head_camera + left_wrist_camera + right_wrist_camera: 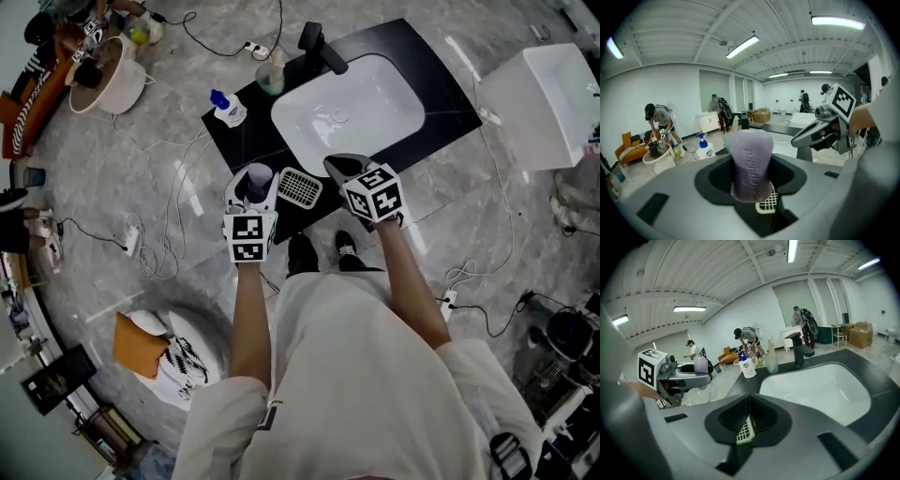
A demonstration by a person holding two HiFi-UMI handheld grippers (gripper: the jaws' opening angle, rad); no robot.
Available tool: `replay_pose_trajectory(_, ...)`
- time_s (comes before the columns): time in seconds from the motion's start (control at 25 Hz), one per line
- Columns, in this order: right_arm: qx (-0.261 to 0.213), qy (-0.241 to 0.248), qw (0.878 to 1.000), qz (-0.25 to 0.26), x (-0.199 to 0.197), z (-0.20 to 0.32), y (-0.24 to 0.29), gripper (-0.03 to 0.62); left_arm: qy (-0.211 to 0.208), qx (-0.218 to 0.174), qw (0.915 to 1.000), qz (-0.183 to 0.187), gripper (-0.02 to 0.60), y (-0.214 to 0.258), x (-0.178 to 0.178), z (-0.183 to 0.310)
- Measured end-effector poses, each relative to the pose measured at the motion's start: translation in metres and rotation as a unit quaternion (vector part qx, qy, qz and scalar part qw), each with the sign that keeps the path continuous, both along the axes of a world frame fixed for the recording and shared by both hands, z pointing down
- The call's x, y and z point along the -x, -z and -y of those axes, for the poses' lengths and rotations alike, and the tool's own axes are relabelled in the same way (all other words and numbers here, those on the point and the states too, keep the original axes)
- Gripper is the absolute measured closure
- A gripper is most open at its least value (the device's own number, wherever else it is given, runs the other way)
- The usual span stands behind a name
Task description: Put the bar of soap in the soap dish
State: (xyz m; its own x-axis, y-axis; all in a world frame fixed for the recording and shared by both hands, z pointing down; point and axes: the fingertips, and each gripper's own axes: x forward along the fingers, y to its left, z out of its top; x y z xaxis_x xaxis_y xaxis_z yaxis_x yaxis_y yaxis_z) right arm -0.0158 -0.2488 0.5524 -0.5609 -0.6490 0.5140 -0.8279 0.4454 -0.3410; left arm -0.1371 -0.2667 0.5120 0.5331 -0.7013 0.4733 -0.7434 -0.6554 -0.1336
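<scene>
A pale purple bar of soap (259,176) stands upright between the jaws of my left gripper (255,184), which is shut on it. In the left gripper view the soap (751,161) fills the gap. Under and just beyond it lies the cream grid soap dish (767,201). The dish (300,187) sits on the black counter's front edge, between both grippers. My right gripper (336,165) hovers to the right of the dish, jaws together with nothing between them. The right gripper view shows the dish (745,430) below its jaws and the left gripper (689,373) holding the soap (700,364).
The black counter (427,70) holds a white sink (352,108), a dark faucet (319,47), a green bottle (272,73) and a white spray bottle (226,108). Cables and a power strip (132,241) lie on the floor. A white tub (108,75) stands far left.
</scene>
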Motion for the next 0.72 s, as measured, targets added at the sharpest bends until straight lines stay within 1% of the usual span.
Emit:
replay_pose_trajectory(0.12, 0.004, -0.054, 0.998, -0.018, -0.017, 0.0, -0.005, 0.588, -0.057, 0.012, 0.9983, 0.008, 0.379, -0.012, -0.009, 0.005)
replay_pose_trajectory(0.28, 0.011, -0.083, 0.996, -0.018, -0.018, -0.004, -0.011, 0.588, -0.127, 0.026, 0.9916, 0.006, 0.379, -0.026, -0.029, 0.003)
replay_pose_trajectory(0.48, 0.013, -0.123, 0.992, -0.016, -0.013, -0.013, -0.01, 0.588, -0.221, 0.034, 0.9743, 0.027, 0.379, -0.04, -0.049, -0.007)
replay_pose_trajectory(0.6, 0.013, -0.158, 0.987, -0.014, -0.015, -0.019, -0.013, 0.588, -0.265, 0.035, 0.9633, 0.027, 0.379, -0.045, -0.052, -0.014)
replay_pose_trajectory(0.72, 0.016, -0.191, 0.982, 0.006, -0.012, -0.018, -0.018, 0.588, -0.306, 0.037, 0.9507, 0.038, 0.379, -0.053, -0.05, -0.018)
